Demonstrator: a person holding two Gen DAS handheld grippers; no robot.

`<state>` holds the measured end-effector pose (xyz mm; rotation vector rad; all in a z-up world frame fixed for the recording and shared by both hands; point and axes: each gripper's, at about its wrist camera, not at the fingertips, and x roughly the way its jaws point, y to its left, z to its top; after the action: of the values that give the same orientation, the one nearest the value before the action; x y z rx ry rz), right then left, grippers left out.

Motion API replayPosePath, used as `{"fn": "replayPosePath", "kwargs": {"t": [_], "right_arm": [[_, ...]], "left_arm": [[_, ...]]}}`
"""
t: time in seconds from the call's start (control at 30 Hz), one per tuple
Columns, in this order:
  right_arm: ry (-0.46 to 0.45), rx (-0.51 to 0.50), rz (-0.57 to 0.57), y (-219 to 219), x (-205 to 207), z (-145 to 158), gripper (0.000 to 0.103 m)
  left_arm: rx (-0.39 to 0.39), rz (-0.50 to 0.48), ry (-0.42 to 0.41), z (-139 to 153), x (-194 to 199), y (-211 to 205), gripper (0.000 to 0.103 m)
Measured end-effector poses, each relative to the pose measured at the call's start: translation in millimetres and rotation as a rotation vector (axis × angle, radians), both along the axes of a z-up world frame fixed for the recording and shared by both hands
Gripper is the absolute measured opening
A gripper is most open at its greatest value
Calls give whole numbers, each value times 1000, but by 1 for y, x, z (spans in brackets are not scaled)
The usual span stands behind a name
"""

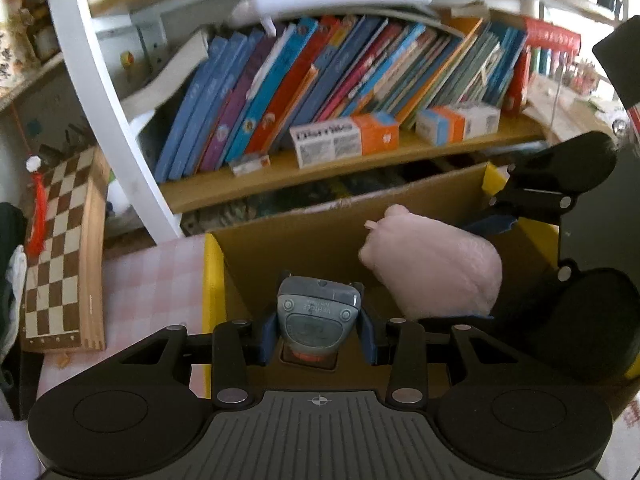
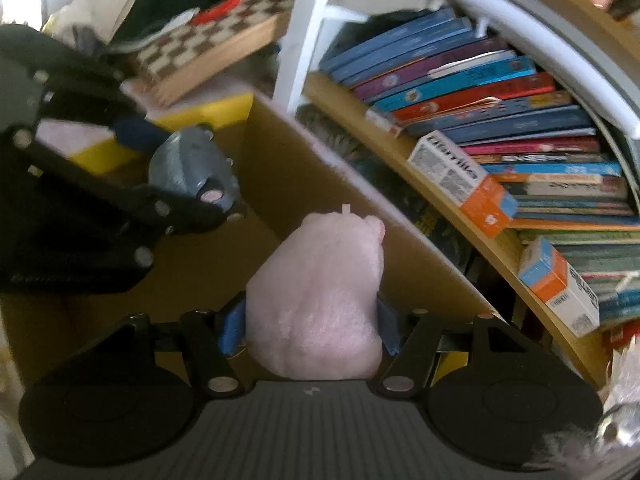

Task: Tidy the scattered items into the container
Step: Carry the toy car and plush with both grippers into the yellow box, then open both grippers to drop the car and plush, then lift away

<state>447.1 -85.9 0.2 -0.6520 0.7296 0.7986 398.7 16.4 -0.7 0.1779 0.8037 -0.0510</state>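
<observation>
Brown cardboard lined the inside of a yellow-edged box [image 1: 304, 240] that sat on a pink checked cloth [image 1: 156, 280], its far wall against a wooden bookshelf [image 1: 320, 168]. Only the left wrist view showed the cloth beside the box and the printed underside of a grey toy car [image 1: 318, 320]; only the right wrist view showed the pink plush toy [image 2: 320, 300] from behind, filling the middle of the frame. The left gripper [image 1: 318, 338] was closed on the toy car, its blue pads [image 1: 267, 336] pressed to both sides, holding it above the box near the left wall. The right gripper [image 2: 312, 328] was clamped on the plush toy, which bulged between its blue pads [image 2: 232, 328] over the open box close to the far wall. Each gripper appeared in the other's view, close together above the box. Leaning picture books [image 1: 320, 80] and small orange-and-white cartons [image 1: 344, 140] crowded the shelf, and a folded chessboard [image 1: 60, 248] stood past the box's left edge.
</observation>
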Motion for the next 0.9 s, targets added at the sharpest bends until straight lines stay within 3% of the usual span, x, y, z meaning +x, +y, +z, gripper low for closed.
{"fn": "replayPosePath", "kwargs": {"t": [0.17, 0.4, 0.57, 0.67, 0.8, 0.9], "right_arm": [[43, -64, 40, 10, 9, -14, 63], [53, -78, 39, 16, 10, -18, 63], [67, -72, 32, 16, 11, -17, 66], [63, -46, 12, 13, 13, -14, 73], [51, -13, -17, 11, 16, -10, 83], [38, 12, -15, 8, 13, -1, 84]], "left_arm": [[58, -18, 57, -12, 7, 1, 39], [70, -6, 88, -18, 16, 2, 39], [88, -20, 55, -16, 15, -2, 41], [99, -29, 35, -15, 14, -4, 42], [99, -33, -2, -7, 10, -5, 57], [88, -30, -37, 4, 4, -4, 59]]}}
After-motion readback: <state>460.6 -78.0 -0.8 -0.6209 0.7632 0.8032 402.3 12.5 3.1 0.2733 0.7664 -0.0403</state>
